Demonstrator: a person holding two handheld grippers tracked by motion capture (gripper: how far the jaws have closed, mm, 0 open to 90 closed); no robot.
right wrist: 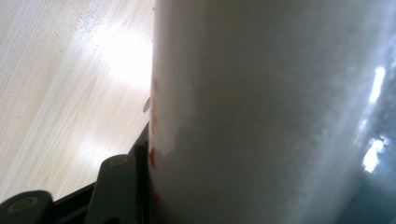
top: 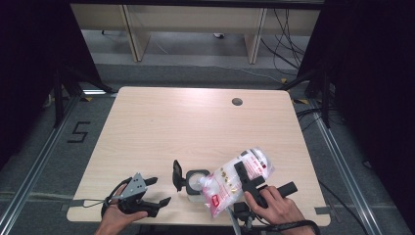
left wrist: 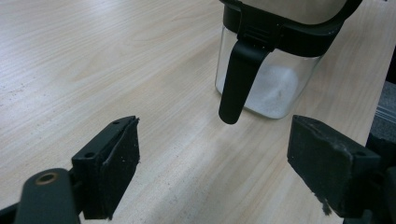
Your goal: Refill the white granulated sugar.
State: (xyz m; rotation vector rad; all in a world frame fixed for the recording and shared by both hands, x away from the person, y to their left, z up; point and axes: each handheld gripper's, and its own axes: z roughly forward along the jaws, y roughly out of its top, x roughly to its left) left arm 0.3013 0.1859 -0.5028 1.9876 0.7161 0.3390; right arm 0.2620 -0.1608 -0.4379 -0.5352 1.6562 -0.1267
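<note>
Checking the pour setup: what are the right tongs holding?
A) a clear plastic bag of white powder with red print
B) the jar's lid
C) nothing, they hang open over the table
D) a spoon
A: in the high view the right tongs clamp the bag, which tilts toward the open jar; the right gripper view shows the white bag pressed against a jaw.

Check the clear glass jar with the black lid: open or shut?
Open. The clear glass jar has its black hinged lid flipped up beside the uncovered mouth; white powder lies at its bottom.
</note>
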